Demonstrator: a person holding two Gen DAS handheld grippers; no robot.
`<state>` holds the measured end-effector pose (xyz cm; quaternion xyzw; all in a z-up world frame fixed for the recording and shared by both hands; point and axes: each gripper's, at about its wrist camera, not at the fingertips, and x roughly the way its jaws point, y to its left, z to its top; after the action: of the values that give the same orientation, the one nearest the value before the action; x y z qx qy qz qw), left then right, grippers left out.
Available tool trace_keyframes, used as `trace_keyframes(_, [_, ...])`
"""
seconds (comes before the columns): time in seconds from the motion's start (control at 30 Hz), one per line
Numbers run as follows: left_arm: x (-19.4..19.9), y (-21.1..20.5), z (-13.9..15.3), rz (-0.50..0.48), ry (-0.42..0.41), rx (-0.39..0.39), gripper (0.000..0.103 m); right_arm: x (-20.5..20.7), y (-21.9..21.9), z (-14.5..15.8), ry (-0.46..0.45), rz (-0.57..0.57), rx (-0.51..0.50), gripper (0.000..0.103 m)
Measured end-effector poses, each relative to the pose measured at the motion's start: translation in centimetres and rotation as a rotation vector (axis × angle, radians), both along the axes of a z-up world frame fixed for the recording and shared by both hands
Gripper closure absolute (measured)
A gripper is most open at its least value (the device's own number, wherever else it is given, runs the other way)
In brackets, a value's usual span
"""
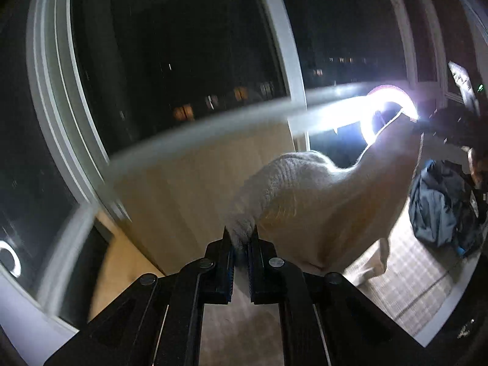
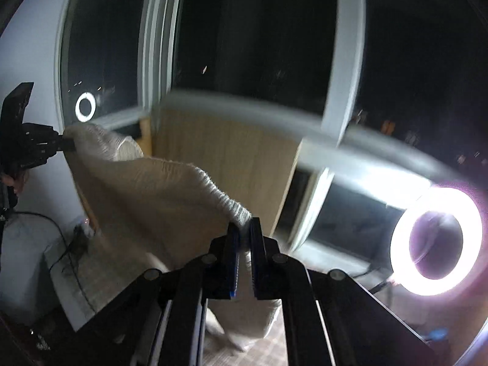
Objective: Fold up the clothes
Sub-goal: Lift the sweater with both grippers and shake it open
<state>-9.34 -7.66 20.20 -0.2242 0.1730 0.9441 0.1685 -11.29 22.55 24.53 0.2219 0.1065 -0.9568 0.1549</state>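
A cream knitted garment (image 1: 320, 201) hangs in the air between my two grippers, its ribbed edge stretched across. My left gripper (image 1: 241, 238) is shut on one end of that edge. My right gripper (image 2: 244, 228) is shut on the other end of the garment (image 2: 158, 195). In the right wrist view my left gripper (image 2: 65, 143) shows at the far left, pinching the garment's far corner, with a person's hand below it. In the left wrist view the right gripper is lost in the glare at the right. The garment's lower part drapes down toward a checked surface (image 1: 408, 280).
Dark windows with white frames (image 1: 283, 45) fill the background above a wooden panel (image 1: 189, 183). A bright ring light (image 2: 436, 241) glares at the right. A heap of blue-grey clothes (image 1: 439, 204) lies on the checked surface. Cables (image 2: 67, 244) run along the left wall.
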Motion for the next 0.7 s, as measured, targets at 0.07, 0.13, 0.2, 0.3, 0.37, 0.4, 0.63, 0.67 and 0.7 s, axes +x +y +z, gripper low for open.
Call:
trace_keyframes(0.07, [1.7,0.0,2.2,-0.020,0.050,0.001,0.097,2.8,0.3,3.1,0.072,-0.019,0.012,0.097])
trace_keyframes(0.13, [3.3,-0.6,3.7,-0.042,0.089,0.013,0.097,5.3,0.7,5.6,0.132,-0.041,0.020,0.097])
trace_keyframes(0.2, [4.9,-1.2,5.3,-0.064,0.127,0.023,0.097,7.2,0.9,7.4,0.169,-0.058,0.035,0.097])
trace_keyframes(0.3, [5.2,-1.0,6.2,-0.065,0.143,0.004,0.097,8.7,0.6,8.6,0.204,-0.082,0.091,0.097])
trace_keyframes(0.37, [4.6,0.2,6.2,-0.066,0.146,-0.010,0.097,9.0,0.8,8.8,0.208,-0.097,0.122,0.097])
trace_keyframes(0.4, [4.2,0.5,6.0,-0.068,0.143,-0.017,0.097,8.9,0.7,8.7,0.204,-0.106,0.132,0.097])
trace_keyframes(0.63, [-2.8,3.3,-2.6,-0.060,-0.026,-0.109,0.097,1.1,1.2,1.4,0.036,-0.136,0.165,0.097])
trace_keyframes(0.67, [-4.2,3.5,-5.0,-0.055,-0.068,-0.116,0.097,-0.7,1.3,-1.1,-0.008,-0.139,0.164,0.097])
trace_keyframes(0.7, [-6.3,3.7,-8.6,-0.042,-0.125,-0.127,0.096,-2.8,1.4,-4.3,-0.062,-0.136,0.160,0.096])
